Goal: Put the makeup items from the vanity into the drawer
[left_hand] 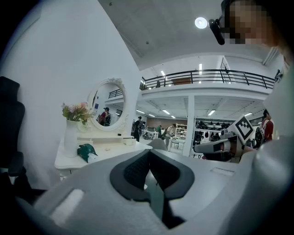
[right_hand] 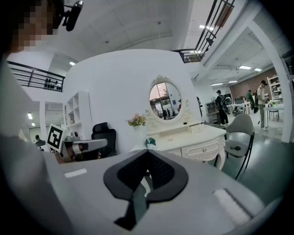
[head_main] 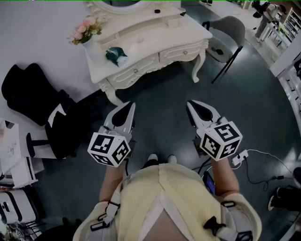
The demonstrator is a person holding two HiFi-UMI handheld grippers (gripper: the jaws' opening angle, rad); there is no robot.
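- Looks like the very start of the task: the approach step, with nothing picked up and both drawers shut.
- Left hand-held gripper: jaws pressed together, grips nothing, aims almost level toward 12 o'clock.
- Right hand-held gripper: likewise closed tip to tip and empty, aims toward 12 o'clock with a slight downward tilt.
- Table: sits at 12 o'clock in the head view, well apart from both hand-held grippers, with bare floor between.
- On the table top:
  - a green item toward the 9 o'clock end
  - near it, a vase of flowers at about 10 o'clock
  - a small dark item at 12 o'clock, near the mirror
  - all too small to say which kind of makeup, if any.
- Left drawer and right drawer: run along the table's 6 o'clock edge, each with a knob; cannot tell which one is meant.
- Next move, as a judgement:
  - calls for walking up to the table, parting one pair of jaws, closing them on a drawer knob and pulling the drawer out before lifting any item
  - needs an eye on the grey chair at 2 o'clock.
- Writing: no brand, label or lettering readable anywhere; only black-and-white square markers on the left cube and the right cube.
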